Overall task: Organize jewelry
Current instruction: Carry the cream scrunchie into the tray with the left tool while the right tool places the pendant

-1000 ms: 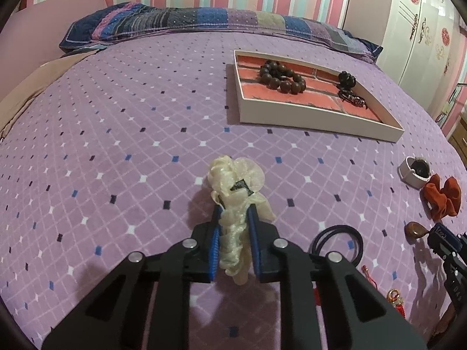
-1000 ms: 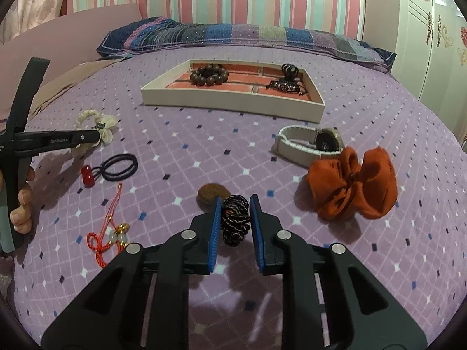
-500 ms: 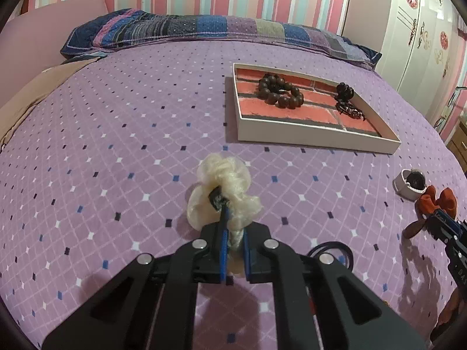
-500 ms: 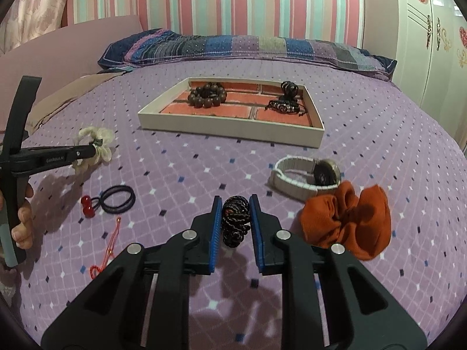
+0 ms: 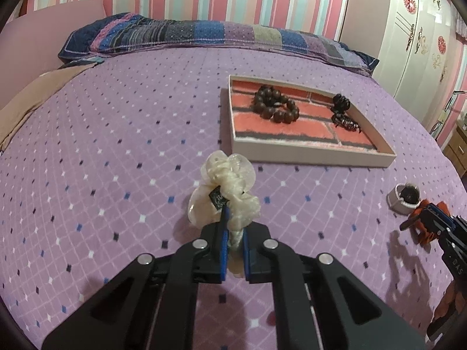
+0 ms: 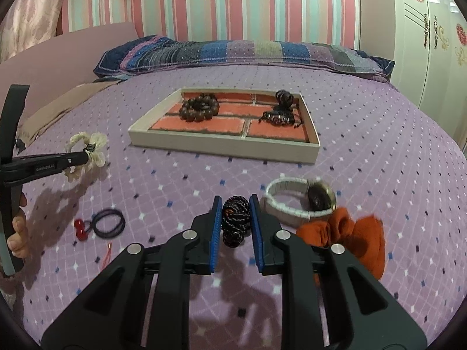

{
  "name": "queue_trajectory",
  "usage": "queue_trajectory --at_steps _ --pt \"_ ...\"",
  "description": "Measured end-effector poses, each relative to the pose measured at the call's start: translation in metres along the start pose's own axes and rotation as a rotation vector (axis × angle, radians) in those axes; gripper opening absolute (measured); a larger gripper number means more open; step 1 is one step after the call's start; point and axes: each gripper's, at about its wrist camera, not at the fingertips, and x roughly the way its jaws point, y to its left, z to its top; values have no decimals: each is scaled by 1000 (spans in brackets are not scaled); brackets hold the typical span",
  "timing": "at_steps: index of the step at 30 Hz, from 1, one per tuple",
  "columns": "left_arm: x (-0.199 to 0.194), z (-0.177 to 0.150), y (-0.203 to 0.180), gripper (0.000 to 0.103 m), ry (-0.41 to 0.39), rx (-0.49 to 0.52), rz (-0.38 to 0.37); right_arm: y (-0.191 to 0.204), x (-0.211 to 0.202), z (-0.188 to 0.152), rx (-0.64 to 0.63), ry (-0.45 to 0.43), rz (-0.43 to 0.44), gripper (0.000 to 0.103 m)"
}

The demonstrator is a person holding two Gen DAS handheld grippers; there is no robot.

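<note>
My left gripper (image 5: 233, 227) is shut on a cream scrunchie (image 5: 226, 192), lifted above the purple bedspread; the same scrunchie (image 6: 87, 153) and left gripper (image 6: 83, 157) show at the left of the right wrist view. My right gripper (image 6: 235, 218) is shut on a dark braided hair tie (image 6: 235, 218), held off the bed. A shallow tray (image 5: 306, 153) with a brick-pattern lining lies beyond, holding a brown bead bracelet (image 5: 275, 106) and a dark bracelet (image 5: 344, 113). The tray (image 6: 221, 147) sits straight ahead of the right gripper.
On the bedspread lie a white-strapped watch (image 6: 300, 199), an orange scrunchie (image 6: 353, 239), black hair ties (image 6: 108, 221) with a red bead (image 6: 80, 229) and a red cord (image 6: 106, 255). A striped pillow (image 5: 204, 35) lines the far edge. A hand (image 6: 16, 233) grips the left handle.
The left jaws closed on the cream scrunchie and raised it off the bed. The right gripper carried the braided hair tie up and forward, past the brown piece, closer to the watch.
</note>
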Motion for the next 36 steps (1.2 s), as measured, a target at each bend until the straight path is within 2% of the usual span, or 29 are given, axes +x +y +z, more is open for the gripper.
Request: queue_trajectory --at_steps 10,21,30,36 --pt "9 52 -33 8 -44 38 -27 -8 16 70 -3 -76 -14 19" --pt "67 95 -56 8 -27 44 -29 -33 78 138 25 -100 -74 19" --pt "118 116 -49 8 15 25 -4 -55 136 150 64 -54 -130 19" --pt "146 118 -51 8 75 27 -4 -65 163 143 83 4 -157 19"
